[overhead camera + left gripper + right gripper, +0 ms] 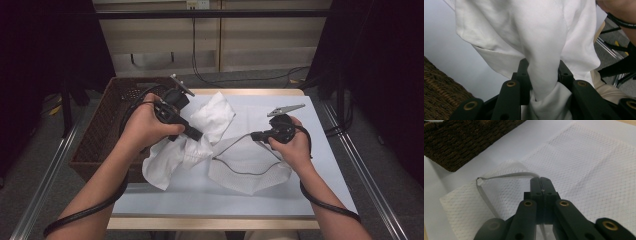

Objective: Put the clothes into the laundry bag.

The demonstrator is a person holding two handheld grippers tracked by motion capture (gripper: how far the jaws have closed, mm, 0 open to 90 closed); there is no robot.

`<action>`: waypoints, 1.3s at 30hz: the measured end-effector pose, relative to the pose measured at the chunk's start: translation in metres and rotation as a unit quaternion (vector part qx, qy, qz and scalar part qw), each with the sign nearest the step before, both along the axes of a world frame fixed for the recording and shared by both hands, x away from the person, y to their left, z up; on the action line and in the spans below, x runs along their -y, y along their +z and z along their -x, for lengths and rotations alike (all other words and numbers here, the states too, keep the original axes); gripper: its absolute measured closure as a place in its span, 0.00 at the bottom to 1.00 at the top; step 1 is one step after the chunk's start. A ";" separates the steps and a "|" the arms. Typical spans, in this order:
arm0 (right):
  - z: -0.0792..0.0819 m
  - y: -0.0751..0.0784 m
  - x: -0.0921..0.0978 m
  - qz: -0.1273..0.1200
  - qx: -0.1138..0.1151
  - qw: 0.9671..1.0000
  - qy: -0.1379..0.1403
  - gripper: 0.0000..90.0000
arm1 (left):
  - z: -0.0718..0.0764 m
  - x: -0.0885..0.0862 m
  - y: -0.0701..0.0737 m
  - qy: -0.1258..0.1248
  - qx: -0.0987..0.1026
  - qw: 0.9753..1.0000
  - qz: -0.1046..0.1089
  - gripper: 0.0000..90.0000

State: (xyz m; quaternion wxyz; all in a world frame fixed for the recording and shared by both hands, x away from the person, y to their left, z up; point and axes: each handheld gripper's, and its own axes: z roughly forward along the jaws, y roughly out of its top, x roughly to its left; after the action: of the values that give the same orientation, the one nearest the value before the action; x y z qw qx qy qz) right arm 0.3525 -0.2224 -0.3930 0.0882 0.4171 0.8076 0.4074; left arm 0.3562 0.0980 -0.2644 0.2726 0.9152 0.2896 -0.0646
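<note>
Covering the bench (320, 165) is a pale sheet, with a dark wicker basket (102, 132) against its left edge and grey floor, cables and dark curtains around. The left tool (541, 72) has its jaws clamped on a bunched white cloth (524, 32). The right tool (540, 182) is closed on a thin strap (506, 175) above a white mesh cloth (586, 165) lying flat on the bench.

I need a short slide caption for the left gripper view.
Left gripper jaws clamp a bunched white cloth above the table, beside a wicker basket.
</note>
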 end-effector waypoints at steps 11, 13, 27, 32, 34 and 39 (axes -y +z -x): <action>0.000 0.004 -0.004 0.006 0.008 1.000 -0.003 1.00 | 0.011 0.013 -0.015 -0.023 -0.007 1.000 0.003 0.79; 0.000 0.005 -0.005 0.008 0.007 1.000 -0.005 1.00 | 0.013 0.016 -0.017 -0.034 -0.010 0.999 -0.001 0.79; -0.004 0.003 -0.006 0.000 0.011 1.000 -0.007 1.00 | 0.022 0.036 -0.043 -0.065 -0.028 0.997 0.006 0.79; -0.005 0.003 -0.005 0.003 0.012 1.000 -0.013 1.00 | 0.026 0.041 -0.048 -0.075 -0.028 0.997 0.003 0.79; -0.005 0.003 -0.005 0.003 0.013 1.000 -0.013 1.00 | 0.027 0.042 -0.048 -0.077 -0.032 0.997 0.001 0.79; -0.007 0.003 -0.005 0.007 0.011 1.000 -0.010 1.00 | 0.034 0.044 -0.052 -0.090 -0.025 0.996 0.006 0.79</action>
State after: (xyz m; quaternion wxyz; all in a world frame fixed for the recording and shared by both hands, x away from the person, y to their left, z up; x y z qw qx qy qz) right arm 0.3596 -0.2171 -0.3903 0.1040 0.4196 0.8056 0.4052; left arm 0.3224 0.0545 -0.3164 0.2641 0.9339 0.2126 -0.1134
